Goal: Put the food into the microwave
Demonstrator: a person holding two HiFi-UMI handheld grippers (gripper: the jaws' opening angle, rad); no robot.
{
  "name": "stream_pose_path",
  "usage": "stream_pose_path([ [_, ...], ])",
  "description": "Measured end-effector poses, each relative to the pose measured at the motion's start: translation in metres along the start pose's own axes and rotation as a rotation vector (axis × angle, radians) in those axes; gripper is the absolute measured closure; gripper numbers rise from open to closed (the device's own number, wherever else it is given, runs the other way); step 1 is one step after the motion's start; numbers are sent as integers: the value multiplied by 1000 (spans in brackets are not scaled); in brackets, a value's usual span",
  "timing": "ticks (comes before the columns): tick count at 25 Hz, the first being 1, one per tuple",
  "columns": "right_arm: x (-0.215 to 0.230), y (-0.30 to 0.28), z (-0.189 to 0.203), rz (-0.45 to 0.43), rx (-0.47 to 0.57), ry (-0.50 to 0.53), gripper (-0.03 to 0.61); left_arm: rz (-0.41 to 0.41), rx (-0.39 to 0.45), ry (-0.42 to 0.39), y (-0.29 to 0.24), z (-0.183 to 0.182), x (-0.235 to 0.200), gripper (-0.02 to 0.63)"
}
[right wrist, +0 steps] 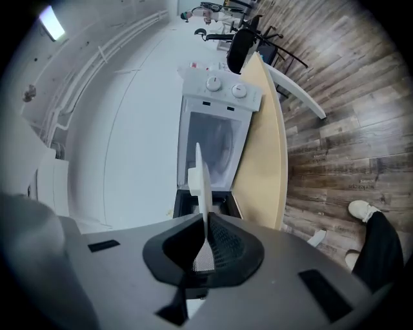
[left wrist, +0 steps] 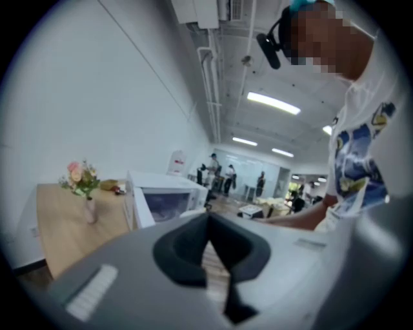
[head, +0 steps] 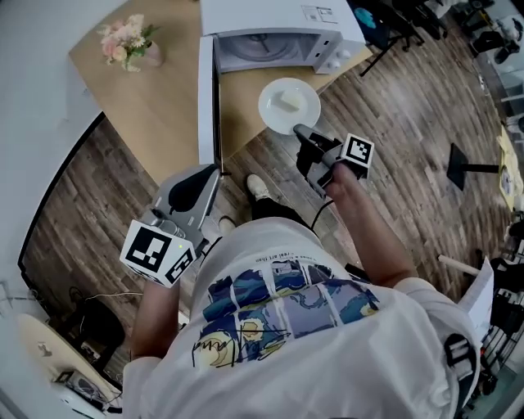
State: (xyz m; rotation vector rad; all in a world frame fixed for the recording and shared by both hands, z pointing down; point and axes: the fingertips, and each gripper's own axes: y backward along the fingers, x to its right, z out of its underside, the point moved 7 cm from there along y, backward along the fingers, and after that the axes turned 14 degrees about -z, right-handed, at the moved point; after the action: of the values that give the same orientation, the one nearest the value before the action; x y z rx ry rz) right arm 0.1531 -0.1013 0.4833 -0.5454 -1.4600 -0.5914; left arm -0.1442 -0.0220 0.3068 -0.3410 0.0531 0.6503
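One rim pinch by the right gripper (head: 300, 131) holds the plate (head: 275, 112) (left gripper (head: 210, 170) closed on nothing), so its food (head: 289, 100), short of the open microwave (head: 278, 29), could slide off if it tilts.

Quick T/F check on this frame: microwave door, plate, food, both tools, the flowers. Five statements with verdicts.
1. The microwave door stands open. True.
2. The right tool is shut on the rim of the plate. True.
3. The plate is already inside the microwave. False: it is held outside, in front of the opening.
4. The left tool holds the food. False: its jaws are together on nothing, and the food lies on the plate.
5. The flowers stand on the table. True.
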Motion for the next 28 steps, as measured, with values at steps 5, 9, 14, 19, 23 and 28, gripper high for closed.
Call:
stream_pose_path([
  [5,12,-34,-38,-5,-43,2,563,-38,-10,7,-32,-9,-2,606],
  [9,25,-56,-61,-5,-66,-19,563,-67,-19,6,-53,-15,0,606],
  [14,41,-85,-82,-8,-78,-45,563,-113,-28,15,-71,-20,-2,606],
  [19,54,-106,-101,-4,-98,-64,563,-154,-39,34,-85,-21,0,606],
  [23,65,-120,-116,-6,-93,-79,563,-193,-52,60,-93,-19,-3,606],
  [28,80,-139,-132,-4,-84,-96,563,-228,-66,68,-97,-18,-5,606],
])
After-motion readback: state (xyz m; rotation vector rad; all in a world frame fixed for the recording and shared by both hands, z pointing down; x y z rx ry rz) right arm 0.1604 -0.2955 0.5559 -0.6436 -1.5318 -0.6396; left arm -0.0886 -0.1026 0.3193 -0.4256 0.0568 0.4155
